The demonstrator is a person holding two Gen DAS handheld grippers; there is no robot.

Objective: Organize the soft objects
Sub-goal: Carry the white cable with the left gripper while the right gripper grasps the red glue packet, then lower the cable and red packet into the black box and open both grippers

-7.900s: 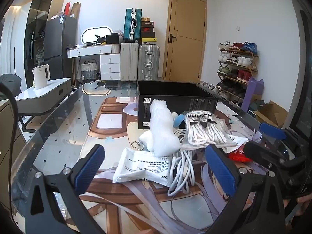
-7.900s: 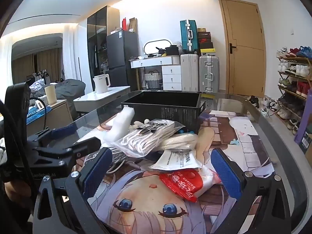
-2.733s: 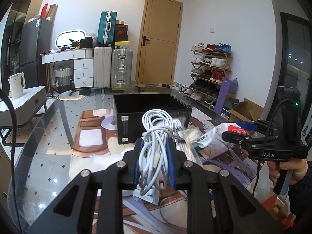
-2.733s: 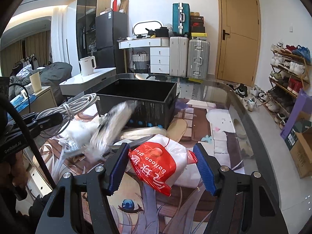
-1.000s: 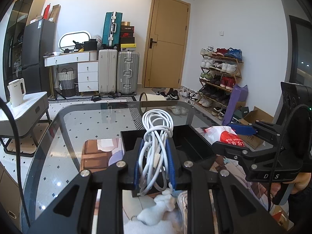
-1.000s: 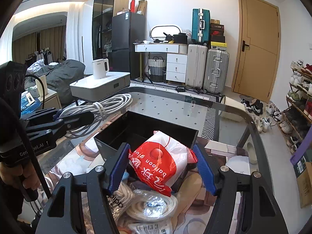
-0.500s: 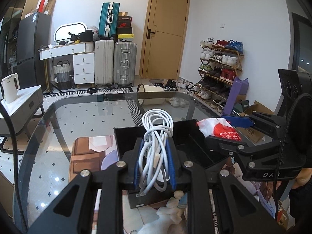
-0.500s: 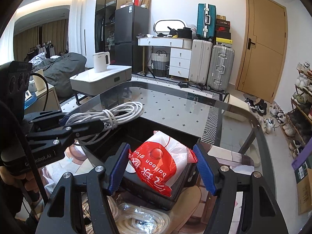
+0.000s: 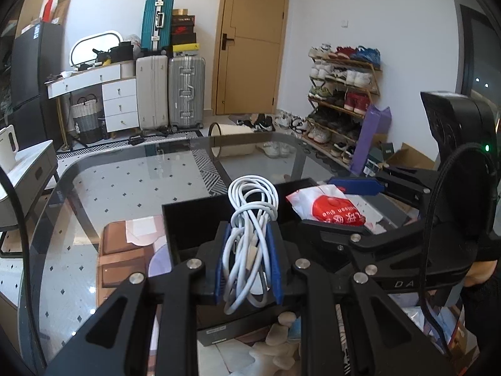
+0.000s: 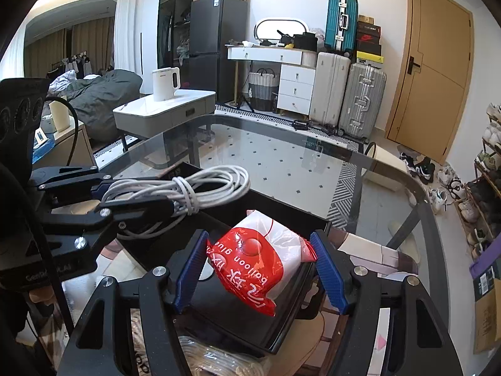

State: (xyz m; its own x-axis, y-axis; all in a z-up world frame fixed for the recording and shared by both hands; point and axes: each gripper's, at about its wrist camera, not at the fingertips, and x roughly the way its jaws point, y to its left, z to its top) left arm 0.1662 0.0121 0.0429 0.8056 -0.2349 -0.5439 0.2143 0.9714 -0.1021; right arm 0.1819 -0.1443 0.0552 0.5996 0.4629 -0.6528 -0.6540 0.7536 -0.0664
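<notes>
1. Hovering over the black box point(image 10: 300, 216), on the near part of the glass table point(image 10: 281, 156), both grippers carry a load above its open top.
2. Right gripper point(image 10: 260, 266): clamped on the red-and-white bag point(image 10: 250, 260); lower it well inside before letting go.
3. Left gripper point(image 9: 247, 263): pinched tight on the white cable bundle point(image 9: 250, 219); release low, so loops clear the rim.

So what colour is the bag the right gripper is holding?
Red and white, with white lettering on the red part; the bag shows best in the right wrist view.
</notes>
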